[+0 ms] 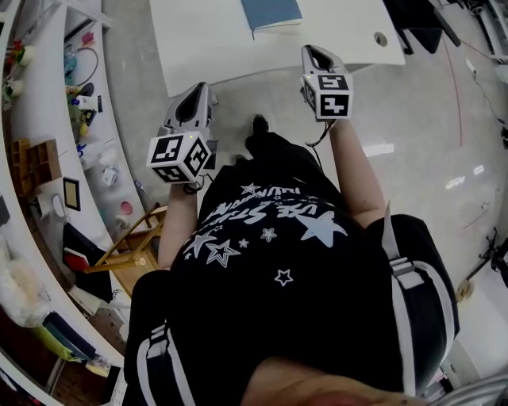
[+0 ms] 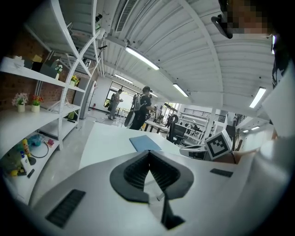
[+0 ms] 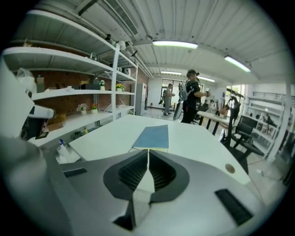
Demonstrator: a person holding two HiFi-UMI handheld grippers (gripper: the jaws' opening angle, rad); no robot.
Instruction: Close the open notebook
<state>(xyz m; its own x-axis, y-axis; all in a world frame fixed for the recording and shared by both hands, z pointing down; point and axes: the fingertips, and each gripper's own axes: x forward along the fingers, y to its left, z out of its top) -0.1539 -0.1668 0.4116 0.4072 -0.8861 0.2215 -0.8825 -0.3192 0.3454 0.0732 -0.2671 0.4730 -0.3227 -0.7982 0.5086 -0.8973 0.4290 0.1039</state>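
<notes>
A blue notebook point(image 1: 272, 14) lies closed and flat on the white table point(image 1: 214, 40), near its far middle. It also shows in the left gripper view as a notebook point(image 2: 145, 143) ahead and in the right gripper view as a notebook point(image 3: 153, 137) straight beyond the jaws. My left gripper point(image 1: 200, 91) hangs over the floor just short of the table's near edge, jaws shut and empty point(image 2: 148, 152). My right gripper point(image 1: 311, 51) is held at the table's near edge, also shut with nothing in it point(image 3: 148, 151). Both are well apart from the notebook.
White shelves point(image 1: 48, 103) with bottles and small items run along the left. A wooden stool point(image 1: 131, 246) stands beside the person's leg. The table has a round cable hole point(image 1: 381, 38). People point(image 3: 190, 99) and office chairs point(image 3: 244, 131) stand beyond the table.
</notes>
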